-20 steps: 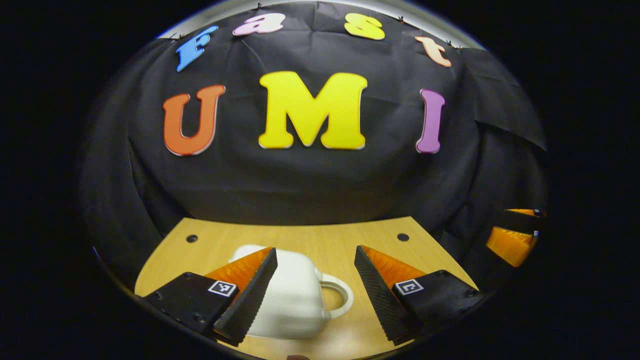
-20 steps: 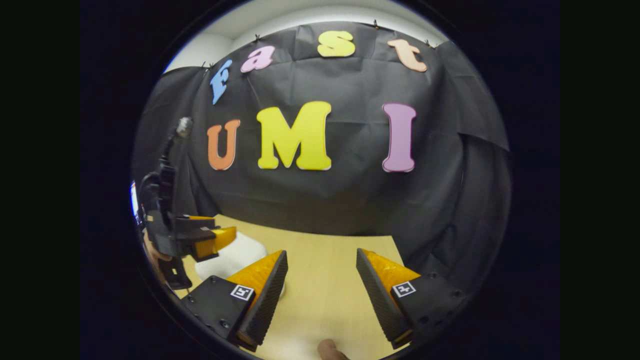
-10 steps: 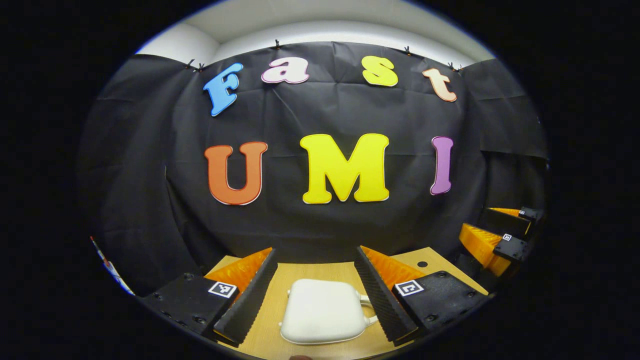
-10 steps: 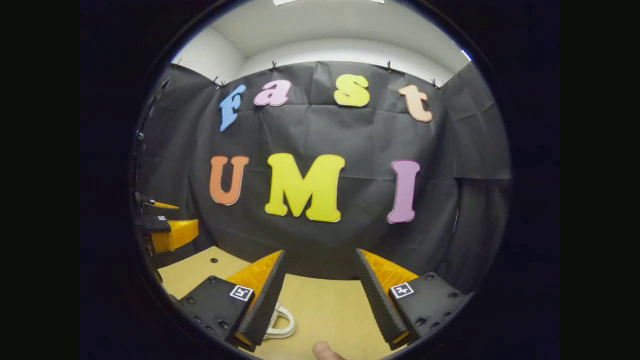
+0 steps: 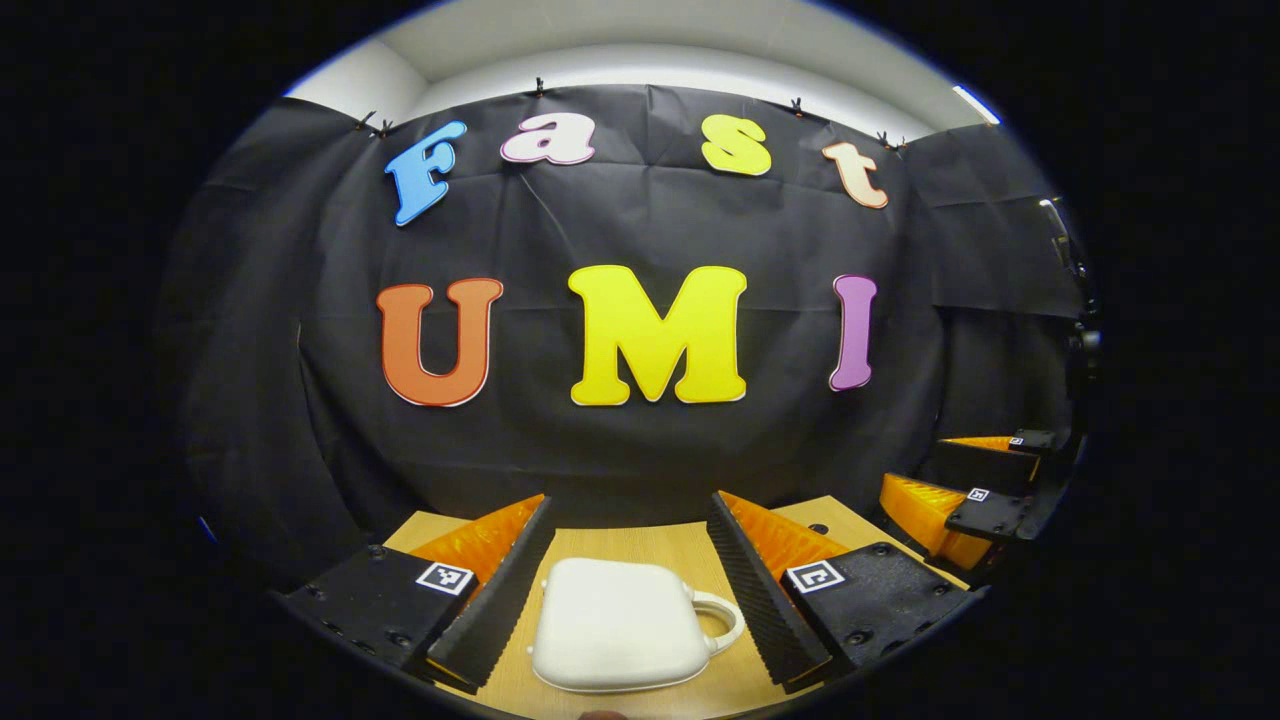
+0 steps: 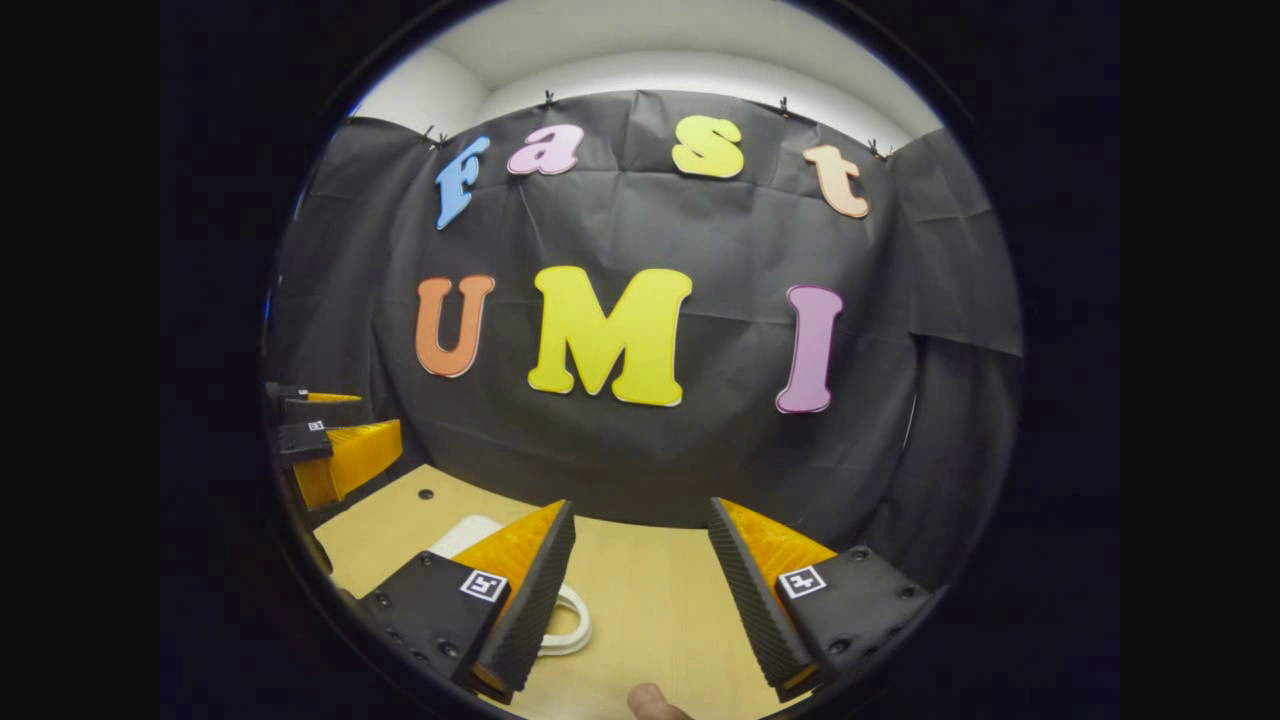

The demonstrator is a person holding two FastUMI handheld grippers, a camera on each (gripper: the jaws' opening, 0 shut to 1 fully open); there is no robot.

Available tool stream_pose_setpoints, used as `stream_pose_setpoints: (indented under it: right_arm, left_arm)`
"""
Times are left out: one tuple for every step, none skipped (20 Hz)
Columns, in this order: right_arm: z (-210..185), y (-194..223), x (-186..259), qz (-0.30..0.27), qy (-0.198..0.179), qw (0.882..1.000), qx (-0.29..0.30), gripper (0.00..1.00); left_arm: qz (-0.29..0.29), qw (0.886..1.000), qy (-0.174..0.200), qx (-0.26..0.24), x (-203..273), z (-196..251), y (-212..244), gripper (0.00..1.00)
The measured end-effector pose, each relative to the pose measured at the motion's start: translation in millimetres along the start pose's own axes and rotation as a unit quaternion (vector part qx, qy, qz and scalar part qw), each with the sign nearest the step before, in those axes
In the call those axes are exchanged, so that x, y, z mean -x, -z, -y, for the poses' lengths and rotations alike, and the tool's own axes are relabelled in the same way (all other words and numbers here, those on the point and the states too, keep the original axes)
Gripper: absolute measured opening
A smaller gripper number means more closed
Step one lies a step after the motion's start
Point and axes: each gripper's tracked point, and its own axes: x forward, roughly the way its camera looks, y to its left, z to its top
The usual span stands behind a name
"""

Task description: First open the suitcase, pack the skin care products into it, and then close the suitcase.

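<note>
A small white suitcase [image 5: 615, 625] lies shut and flat on the wooden table [image 5: 640, 545], its loop handle [image 5: 722, 620] pointing right. My left gripper [image 5: 630, 500] hovers over it, open, one finger on each side of the case and neither touching it. My right gripper [image 6: 640, 505] is open above bare table with nothing between its fingers. Behind its left finger, in the right gripper view, a corner of the suitcase [image 6: 465, 533] and the handle [image 6: 573, 622] peek out. Each gripper also sees the other: right gripper [image 5: 915, 465], left gripper [image 6: 378, 412].
The black cloth wall closes off the table's far edge close behind the case. Small dark holes [image 6: 426, 494] mark the tabletop. A person's fingertip [image 6: 655, 702] pokes in at the bottom of the right gripper view.
Over the last second both grippers tipped up and drew back, so more wall and less table shows. The suitcase now sits centred between the left gripper's fingers. Both grippers stayed open.
</note>
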Motion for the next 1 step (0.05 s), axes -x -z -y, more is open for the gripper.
stream_pose_setpoints:
  right_arm:
    - [5.7, -0.8, 0.1, 0.001, 0.005, 1.0, 0.0, 0.8]
  left_arm:
    - [-0.003, 1.0, 0.006, -0.001, -4.5, 6.2, 2.6, 0.98]
